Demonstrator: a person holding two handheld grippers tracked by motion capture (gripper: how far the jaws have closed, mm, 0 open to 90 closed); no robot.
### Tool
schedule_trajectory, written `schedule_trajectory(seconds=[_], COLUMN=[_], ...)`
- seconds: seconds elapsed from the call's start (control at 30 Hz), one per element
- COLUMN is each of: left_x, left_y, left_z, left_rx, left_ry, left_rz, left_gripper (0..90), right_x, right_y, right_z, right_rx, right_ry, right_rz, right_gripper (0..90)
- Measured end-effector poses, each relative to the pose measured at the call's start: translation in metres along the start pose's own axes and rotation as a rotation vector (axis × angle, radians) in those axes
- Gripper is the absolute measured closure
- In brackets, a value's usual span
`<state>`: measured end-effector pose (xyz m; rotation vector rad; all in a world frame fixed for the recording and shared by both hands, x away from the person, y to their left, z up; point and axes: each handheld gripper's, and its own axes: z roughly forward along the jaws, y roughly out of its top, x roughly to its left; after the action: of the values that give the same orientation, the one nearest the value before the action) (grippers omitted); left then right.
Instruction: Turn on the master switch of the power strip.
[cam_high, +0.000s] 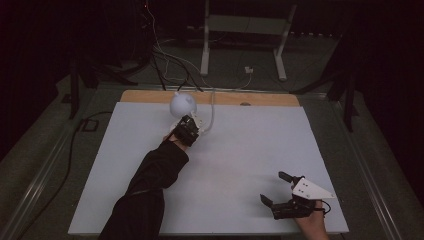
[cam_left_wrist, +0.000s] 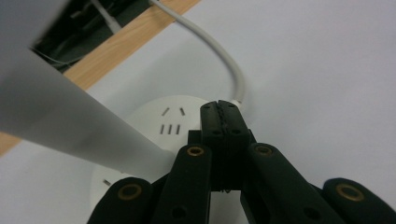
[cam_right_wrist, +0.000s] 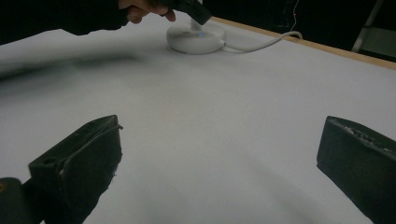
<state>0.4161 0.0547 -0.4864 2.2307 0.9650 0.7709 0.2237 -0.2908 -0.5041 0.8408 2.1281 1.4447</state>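
A small white desk lamp with a round flat base stands near the far edge of the table, just in front of the strip of bare light wood that runs along that edge. In the high view its rounded white shade sits above the base, and in the left gripper view a pale stem slants up from the base toward the upper left, blurred by closeness. Short dark marks are set in the top of the base. A white cable leaves the base's side and curves away over the table's far edge; in the right gripper view the base shows a faint bluish spot of light on its top. The left gripper hangs right over the base with its two black jaws pressed together, their tips meeting above the base's edge close to where the cable comes out; whether the tips touch the base I cannot tell, and nothing sits between them. A dark sleeve reaches diagonally across the white sheet covering the table to that gripper. Well apart, at the near right corner, the right gripper rests low over the sheet with its jaws spread wide and nothing between them, a grey three-cornered plate on top.
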Motion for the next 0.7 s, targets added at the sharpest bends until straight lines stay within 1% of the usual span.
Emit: schedule_trajectory(seconds=[0.03,0.07,0.13,0.2,0.23,0.33,0.37,0.43,0.5,0.53,0.6,0.7], left_x=[0.000,0.001,-0.001,0.000,0.000,0.002,0.003,0.004,0.005,0.006,0.006,0.008], left_y=[0.000,-0.001,-0.001,-0.001,-0.001,0.000,0.001,0.001,0.000,-0.001,-0.002,-0.003], left_z=[-0.001,-0.002,-0.005,-0.008,-0.010,-0.016,-0.019,-0.021,-0.024,-0.026,-0.029,-0.033], left_rx=[0.001,0.003,0.007,0.008,0.001,-0.011,-0.014,-0.015,-0.022,-0.025,-0.031,-0.027], left_ry=[-0.003,-0.019,-0.010,-0.011,-0.008,-0.020,-0.046,-0.042,-0.069,-0.069,-0.097,-0.111], left_rz=[-0.004,-0.011,0.004,0.009,0.002,-0.007,-0.019,-0.016,-0.025,-0.023,-0.017,-0.010], left_gripper=[90.0,90.0,90.0,90.0,90.0,90.0,90.0,90.0,90.0,90.0,90.0,90.0], right_x=[0.000,0.000,0.000,0.000,0.000,0.000,0.000,0.000,0.000,0.000,0.000,0.000], right_y=[0.000,0.000,0.000,0.000,0.000,0.000,0.000,0.000,0.000,0.000,0.000,0.000], right_z=[0.000,0.000,0.000,0.001,0.001,0.001,0.001,0.001,0.001,0.001,0.001,0.001], right_rx=[0.001,0.000,0.001,0.001,0.001,0.003,0.002,0.002,0.001,0.001,-0.001,-0.002], right_ry=[0.000,0.000,0.000,0.000,0.000,0.000,0.000,0.000,0.000,0.000,0.000,0.001], right_rz=[0.000,0.001,0.002,0.003,0.004,0.002,0.004,0.003,0.003,0.003,0.002,0.002], right_gripper=[0.0,0.0,0.0,0.0,0.0,0.0,0.0,0.0,0.0,0.0,0.0,0.0])
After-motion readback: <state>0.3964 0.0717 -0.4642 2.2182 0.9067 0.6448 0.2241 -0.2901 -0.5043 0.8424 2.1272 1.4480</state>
